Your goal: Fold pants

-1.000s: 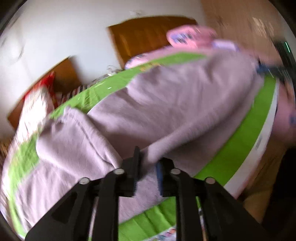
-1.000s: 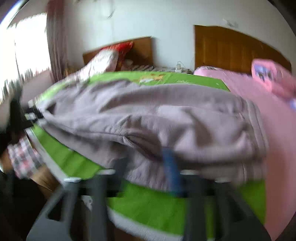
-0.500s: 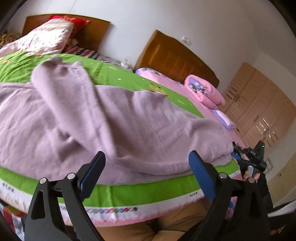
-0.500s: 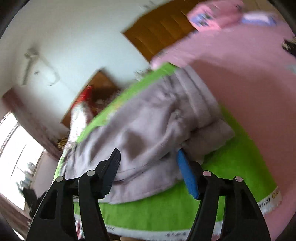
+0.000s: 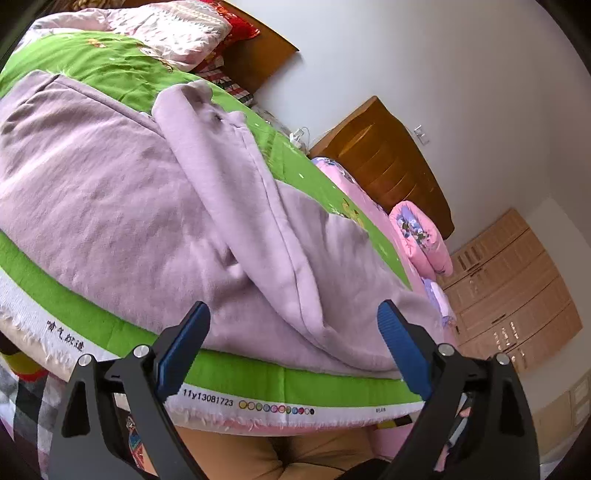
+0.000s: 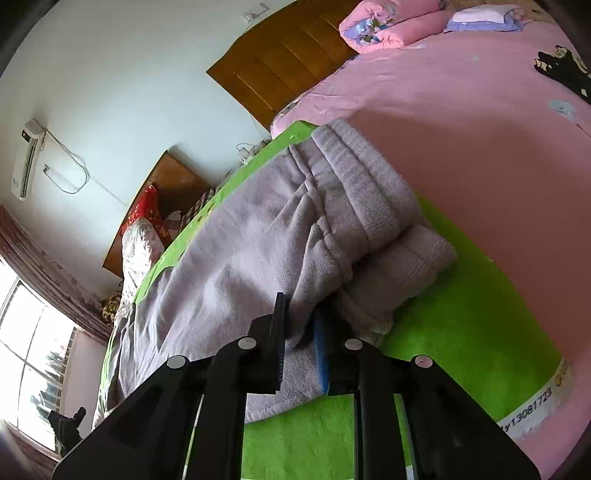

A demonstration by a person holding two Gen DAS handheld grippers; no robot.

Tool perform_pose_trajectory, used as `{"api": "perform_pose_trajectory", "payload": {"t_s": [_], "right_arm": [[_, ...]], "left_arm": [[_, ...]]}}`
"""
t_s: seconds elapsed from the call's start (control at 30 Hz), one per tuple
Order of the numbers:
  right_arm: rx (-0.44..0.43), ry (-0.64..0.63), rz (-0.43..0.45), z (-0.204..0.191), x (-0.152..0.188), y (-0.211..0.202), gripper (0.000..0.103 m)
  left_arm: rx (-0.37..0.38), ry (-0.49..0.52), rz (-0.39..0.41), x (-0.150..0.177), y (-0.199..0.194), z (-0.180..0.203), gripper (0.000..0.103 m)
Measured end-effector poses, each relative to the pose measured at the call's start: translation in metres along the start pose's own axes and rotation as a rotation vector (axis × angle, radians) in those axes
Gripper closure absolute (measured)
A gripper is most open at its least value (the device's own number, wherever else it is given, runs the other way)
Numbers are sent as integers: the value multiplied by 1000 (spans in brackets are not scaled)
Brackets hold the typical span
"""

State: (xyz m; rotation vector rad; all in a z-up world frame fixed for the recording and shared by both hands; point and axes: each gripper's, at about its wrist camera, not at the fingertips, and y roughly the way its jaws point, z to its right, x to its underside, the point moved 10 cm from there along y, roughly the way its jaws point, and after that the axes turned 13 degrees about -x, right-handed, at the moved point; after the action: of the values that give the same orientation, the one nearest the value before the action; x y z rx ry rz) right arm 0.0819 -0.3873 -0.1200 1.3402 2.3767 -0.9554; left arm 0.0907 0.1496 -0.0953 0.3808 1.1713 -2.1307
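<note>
Lilac-grey fleece pants lie spread on a green sheet over the bed, with one leg folded across the other. My left gripper is open and empty, just short of the pants' near edge. In the right wrist view the pants show their ribbed waistband at the upper right. My right gripper is shut on a fold of the pants near the waistband end.
The green sheet's printed white edge hangs at the near bed edge. A pink bed with a rolled pink quilt lies to the right. Wooden headboards, pillows and a wardrobe stand behind.
My left gripper let go of the pants, opened and drew back to the bed edge. My right gripper opened, then shut on the pants near the waistband.
</note>
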Motion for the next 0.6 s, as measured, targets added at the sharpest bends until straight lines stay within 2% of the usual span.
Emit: {"api": "perform_pose_trajectory", "payload": {"t_s": [0.07, 0.17, 0.23, 0.3, 0.33, 0.37, 0.4, 0.43, 0.47, 0.5, 0.53, 0.57, 0.6], "right_arm": [[-6, 4, 4, 1, 0, -2, 86], [-9, -3, 5, 1, -1, -4, 86], [-9, -5, 5, 1, 0, -5, 86], [-5, -11, 4, 0, 1, -6, 86], [-6, -11, 5, 0, 5, -12, 86], [-8, -9, 6, 0, 5, -12, 86], [-11, -8, 6, 1, 5, -12, 86], [-13, -9, 7, 2, 5, -13, 86], [-14, -12, 7, 1, 5, -13, 86], [-14, -15, 6, 1, 5, -13, 86], [-9, -26, 3, 0, 4, -14, 86], [-9, -37, 5, -3, 3, -15, 87], [-13, -53, 10, -8, 1, -18, 88]], "left_arm": [[-31, 7, 0, -3, 5, 0, 12], [-32, 14, 2, -17, 15, 10, 13], [-51, 53, 2, -21, 20, 23, 13], [-139, 147, -19, -22, 32, 39, 13], [-226, 213, -54, -18, 44, 44, 13], [-288, 256, -84, -15, 52, 44, 17], [-349, 293, -112, -11, 62, 44, 22], [-407, 321, -133, -9, 70, 39, 37], [-482, 344, -145, -9, 79, 29, 63], [-518, 351, -130, -12, 79, 24, 72], [-511, 357, -111, -14, 76, 24, 88], [-442, 348, -86, -17, 66, 29, 95], [-398, 320, -59, -23, 57, 31, 97]]}}
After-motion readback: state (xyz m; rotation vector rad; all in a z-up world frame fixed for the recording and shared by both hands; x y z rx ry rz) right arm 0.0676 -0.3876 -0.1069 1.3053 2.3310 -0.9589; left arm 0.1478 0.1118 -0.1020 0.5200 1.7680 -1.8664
